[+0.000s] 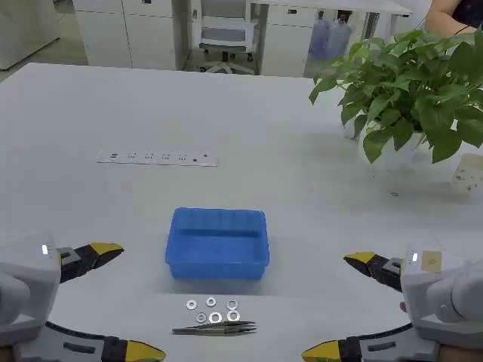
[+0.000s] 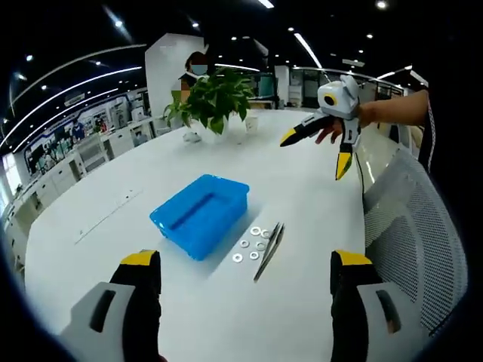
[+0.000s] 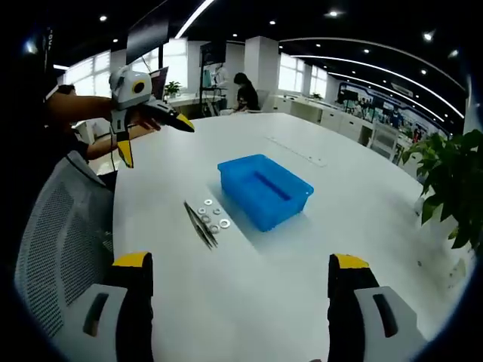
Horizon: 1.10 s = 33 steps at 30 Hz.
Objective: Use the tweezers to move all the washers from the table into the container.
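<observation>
Several small metal washers (image 1: 213, 310) lie in a cluster on the white table (image 1: 249, 128), just in front of an empty blue container (image 1: 217, 243). Metal tweezers (image 1: 215, 328) lie flat right behind the washers, nearest to me. My left gripper (image 1: 128, 300) hovers open at the lower left and my right gripper (image 1: 336, 305) open at the lower right, both apart from the objects and holding nothing. The left gripper view shows washers (image 2: 253, 243), tweezers (image 2: 269, 249), container (image 2: 200, 213) and the right gripper (image 2: 313, 157). The right gripper view shows washers (image 3: 211, 215), tweezers (image 3: 200, 225), container (image 3: 264, 190) and the left gripper (image 3: 156, 143).
A leafy potted plant (image 1: 411, 90) stands at the table's far right. A flat white power strip (image 1: 157, 157) lies beyond the container. A grey mesh chair back (image 2: 423, 241) is at my side of the table, and an office chair (image 1: 225, 34) stands beyond the far edge.
</observation>
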Each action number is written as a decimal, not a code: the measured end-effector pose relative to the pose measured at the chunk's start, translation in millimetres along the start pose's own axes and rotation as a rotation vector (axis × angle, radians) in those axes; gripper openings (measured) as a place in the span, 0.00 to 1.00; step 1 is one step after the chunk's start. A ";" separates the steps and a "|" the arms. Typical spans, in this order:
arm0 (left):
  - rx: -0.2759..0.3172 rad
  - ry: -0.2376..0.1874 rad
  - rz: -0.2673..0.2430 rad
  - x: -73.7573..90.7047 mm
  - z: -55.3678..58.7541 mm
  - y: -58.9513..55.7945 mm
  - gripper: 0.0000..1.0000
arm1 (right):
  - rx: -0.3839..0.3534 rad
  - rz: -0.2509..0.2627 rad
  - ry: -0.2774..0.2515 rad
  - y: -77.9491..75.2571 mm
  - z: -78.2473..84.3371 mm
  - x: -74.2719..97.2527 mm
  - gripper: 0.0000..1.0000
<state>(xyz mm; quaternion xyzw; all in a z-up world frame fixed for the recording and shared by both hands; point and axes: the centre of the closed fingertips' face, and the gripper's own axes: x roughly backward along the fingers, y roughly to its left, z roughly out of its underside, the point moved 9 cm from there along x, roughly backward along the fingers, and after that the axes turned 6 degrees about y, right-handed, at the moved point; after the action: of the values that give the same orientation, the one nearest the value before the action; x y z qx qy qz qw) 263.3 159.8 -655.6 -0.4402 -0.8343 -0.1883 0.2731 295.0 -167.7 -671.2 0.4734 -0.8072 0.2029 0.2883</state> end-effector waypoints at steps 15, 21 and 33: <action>-0.006 0.005 0.004 -1.0 0.3 -0.7 0.99 | -0.001 -0.001 0.001 -0.5 0.8 -0.6 0.97; -0.008 0.007 0.007 -1.4 0.0 -0.9 0.99 | -0.003 -0.001 -0.001 -0.1 0.6 -0.7 0.97; -0.014 0.013 0.013 -0.9 0.4 -2.2 0.99 | 0.003 0.001 -0.002 -0.1 -0.5 0.6 0.97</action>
<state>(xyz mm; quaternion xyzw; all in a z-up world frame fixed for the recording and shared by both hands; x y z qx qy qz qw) 261.7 158.3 -656.7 -0.4462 -0.8284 -0.1955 0.2765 295.0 -167.8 -670.4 0.4739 -0.8074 0.2036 0.2866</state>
